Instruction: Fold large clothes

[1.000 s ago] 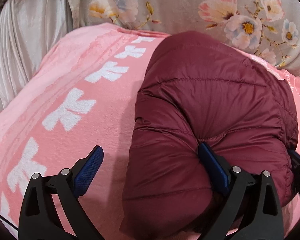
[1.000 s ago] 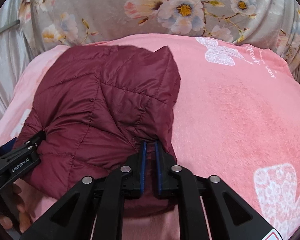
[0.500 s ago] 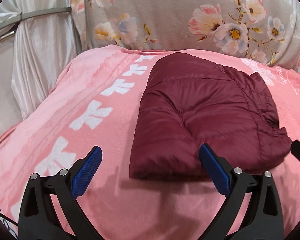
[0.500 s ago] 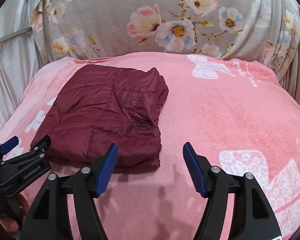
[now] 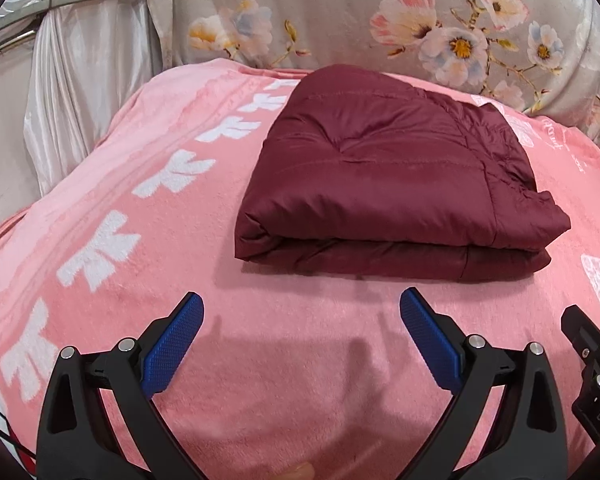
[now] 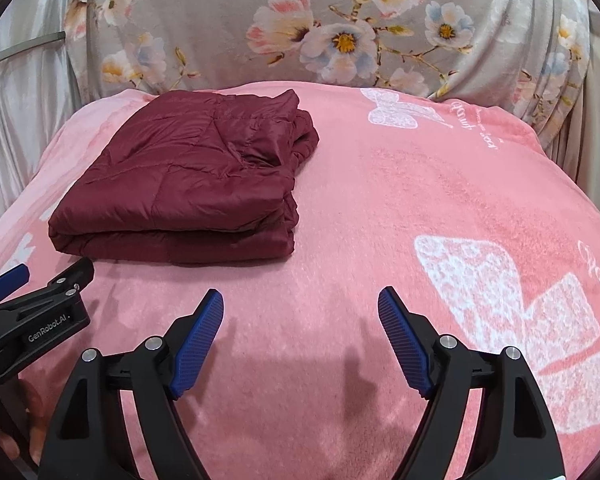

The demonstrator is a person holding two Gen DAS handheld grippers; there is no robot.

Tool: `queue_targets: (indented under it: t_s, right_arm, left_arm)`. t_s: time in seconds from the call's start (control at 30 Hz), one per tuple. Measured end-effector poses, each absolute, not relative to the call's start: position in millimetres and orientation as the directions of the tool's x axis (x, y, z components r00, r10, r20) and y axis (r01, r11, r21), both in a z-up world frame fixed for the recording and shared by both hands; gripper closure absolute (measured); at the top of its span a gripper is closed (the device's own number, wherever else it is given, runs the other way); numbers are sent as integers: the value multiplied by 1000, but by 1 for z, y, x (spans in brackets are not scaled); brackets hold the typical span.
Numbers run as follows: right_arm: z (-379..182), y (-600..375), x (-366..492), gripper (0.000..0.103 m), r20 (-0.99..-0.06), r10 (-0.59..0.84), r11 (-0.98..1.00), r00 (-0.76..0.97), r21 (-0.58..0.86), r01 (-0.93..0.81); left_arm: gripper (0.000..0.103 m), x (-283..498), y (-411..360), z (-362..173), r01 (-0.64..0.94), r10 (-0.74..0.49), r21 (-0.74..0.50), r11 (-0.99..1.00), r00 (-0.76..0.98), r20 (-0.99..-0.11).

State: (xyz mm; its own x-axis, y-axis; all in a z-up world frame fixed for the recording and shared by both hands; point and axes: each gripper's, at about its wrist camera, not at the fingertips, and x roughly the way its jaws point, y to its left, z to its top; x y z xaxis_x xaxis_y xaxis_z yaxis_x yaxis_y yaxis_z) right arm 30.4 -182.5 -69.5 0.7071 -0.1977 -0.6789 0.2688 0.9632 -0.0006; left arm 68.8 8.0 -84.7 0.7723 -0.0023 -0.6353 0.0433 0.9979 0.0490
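A dark red quilted puffer jacket (image 5: 392, 176) lies folded into a thick rectangle on a pink blanket (image 5: 284, 360). It also shows in the right wrist view (image 6: 188, 180), at the left. My left gripper (image 5: 300, 320) is open and empty, pulled back a short way in front of the jacket's near edge. My right gripper (image 6: 300, 312) is open and empty, in front of and to the right of the jacket. The left gripper's body shows at the left edge of the right wrist view (image 6: 32, 320).
The pink blanket (image 6: 420, 200) has white bow and butterfly prints and covers a raised surface. A grey floral cloth (image 6: 340, 32) hangs behind it. A pale satin curtain (image 5: 72, 80) hangs at the left.
The right gripper let go of the jacket and opened. Both grippers pulled back from the jacket, which now lies flat and folded on the blanket.
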Motion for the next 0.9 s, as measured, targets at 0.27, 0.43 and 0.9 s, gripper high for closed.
queue_targets:
  t_s: [0.27, 0.43, 0.9]
  right_arm:
    - [-70, -175, 29, 24, -660, -225, 964, 717, -45, 261]
    - [-70, -172, 29, 24, -658, -226, 966, 719, -56, 253]
    - [-71, -171, 30, 24, -668, -219, 966, 711, -48, 253]
  left_arm:
    - [7, 67, 13, -86, 30, -2, 33, 999, 780, -626]
    - [7, 65, 8, -85, 40, 6, 61, 997, 788, -615]
    - [7, 63, 0, -85, 33, 35, 100, 994, 794, -607]
